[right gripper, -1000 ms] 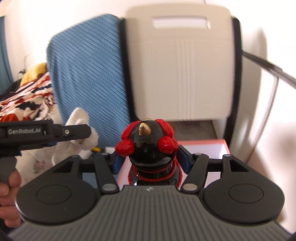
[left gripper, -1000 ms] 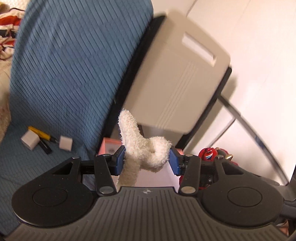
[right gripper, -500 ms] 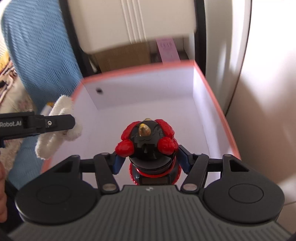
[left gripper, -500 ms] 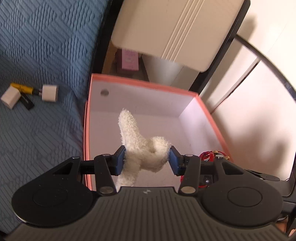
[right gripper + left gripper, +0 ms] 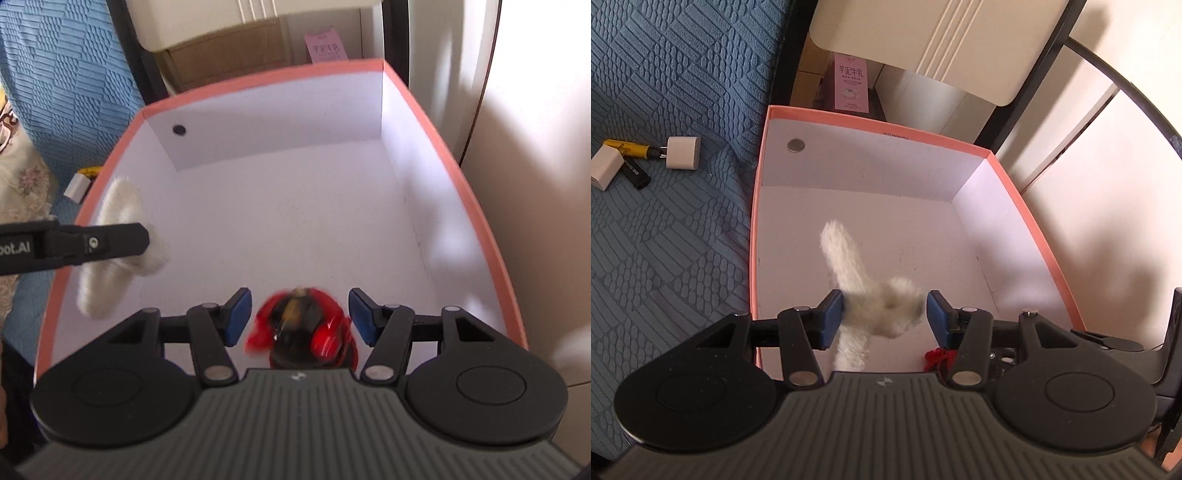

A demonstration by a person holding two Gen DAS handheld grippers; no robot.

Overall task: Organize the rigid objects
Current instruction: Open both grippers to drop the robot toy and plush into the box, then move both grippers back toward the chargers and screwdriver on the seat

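A pink-rimmed box with white inside (image 5: 875, 129) (image 5: 458, 173) lies below both grippers. My left gripper (image 5: 884, 317) has its jaws apart, and the white plush toy (image 5: 875, 299) sits blurred between them, with a gap at the right pad. It also shows in the right wrist view (image 5: 110, 236) beside the left gripper's finger. My right gripper (image 5: 300, 317) is open; the red and black figure toy (image 5: 303, 332) is blurred between the pads, touching neither, over the box.
On the blue bed cover (image 5: 665, 184) left of the box lie two white charger plugs (image 5: 683, 152), a yellow item (image 5: 628, 147) and a black stick (image 5: 635, 176). A beige chair back (image 5: 960, 44) and a pink carton (image 5: 851, 83) stand behind. A white wall is at right.
Both grippers moved forward and tilted down over the box. Both sets of jaws have opened, and the plush toy and the figure toy are blurred, dropping free.
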